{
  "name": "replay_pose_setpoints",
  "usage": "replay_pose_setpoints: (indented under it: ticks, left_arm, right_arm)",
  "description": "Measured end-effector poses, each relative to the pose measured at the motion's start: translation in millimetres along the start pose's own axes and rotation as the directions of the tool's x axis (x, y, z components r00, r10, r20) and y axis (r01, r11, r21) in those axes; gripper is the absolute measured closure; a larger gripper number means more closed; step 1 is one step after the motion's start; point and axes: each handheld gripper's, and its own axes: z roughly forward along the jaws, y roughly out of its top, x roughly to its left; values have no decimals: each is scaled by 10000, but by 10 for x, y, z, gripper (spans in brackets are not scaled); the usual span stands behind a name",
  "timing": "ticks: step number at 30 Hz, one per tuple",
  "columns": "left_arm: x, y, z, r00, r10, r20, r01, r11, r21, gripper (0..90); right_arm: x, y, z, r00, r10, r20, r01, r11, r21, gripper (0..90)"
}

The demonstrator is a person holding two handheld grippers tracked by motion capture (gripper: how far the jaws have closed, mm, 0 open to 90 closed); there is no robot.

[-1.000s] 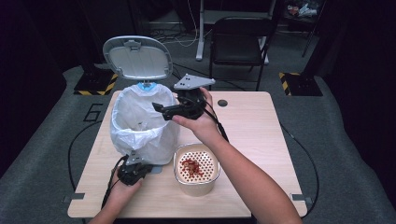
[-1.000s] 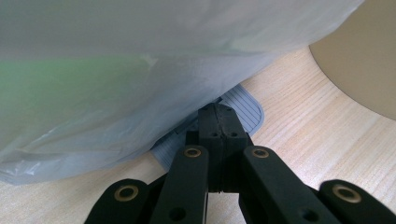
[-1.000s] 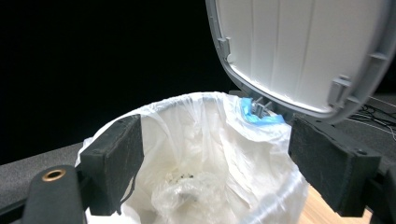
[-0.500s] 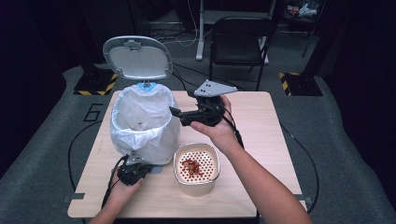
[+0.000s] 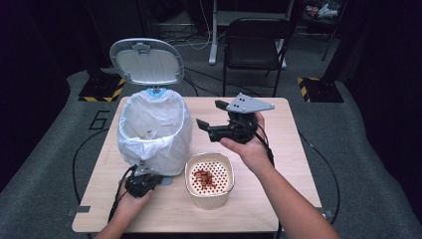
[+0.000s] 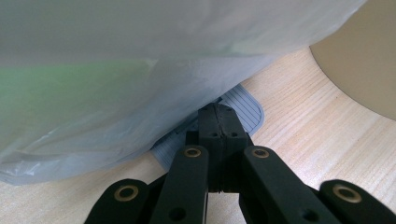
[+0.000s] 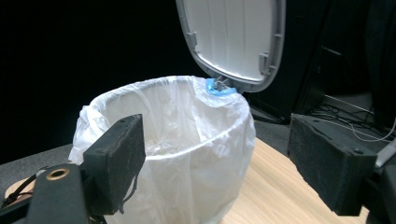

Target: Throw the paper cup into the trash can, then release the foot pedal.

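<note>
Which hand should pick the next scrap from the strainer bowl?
Right. The right gripper is open and free above the bowl; the left gripper is shut on the bin's pedal.

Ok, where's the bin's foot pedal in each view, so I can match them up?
High view: the foot pedal sits at the bin's base, lower left, under the left tongs.
Left gripper view: centre, ribbed grey, just beyond the shut jaws.
Right gripper view: not in it.
Shared landmark: the white bin liner.

Open bin (image 5: pixel 152 132) mouth — unobstructed above
</note>
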Motion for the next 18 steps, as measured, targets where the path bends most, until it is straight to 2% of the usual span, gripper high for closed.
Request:
replay_pose_setpoints:
  ticks: [9, 10, 18]
  left_arm:
    - [-6, 10, -4, 10000, -48, -19, 49, 9999, 112, 900]
    - [-2, 9, -3, 10000, -47, 45, 46, 10000, 88, 900]
    - [-4, 10, -10, 9999, -110, 67, 109, 9998, 153, 896]
  right_arm:
    - [-58, -82, -129, 9996, 96, 261, -96, 10000, -8, 197]
    - [-65, -95, -137, 9996, -45, 293, 47, 10000, -39, 197]
    - [-98, -256, -289, 9983, -51, 588, 49, 10000, 47, 199]
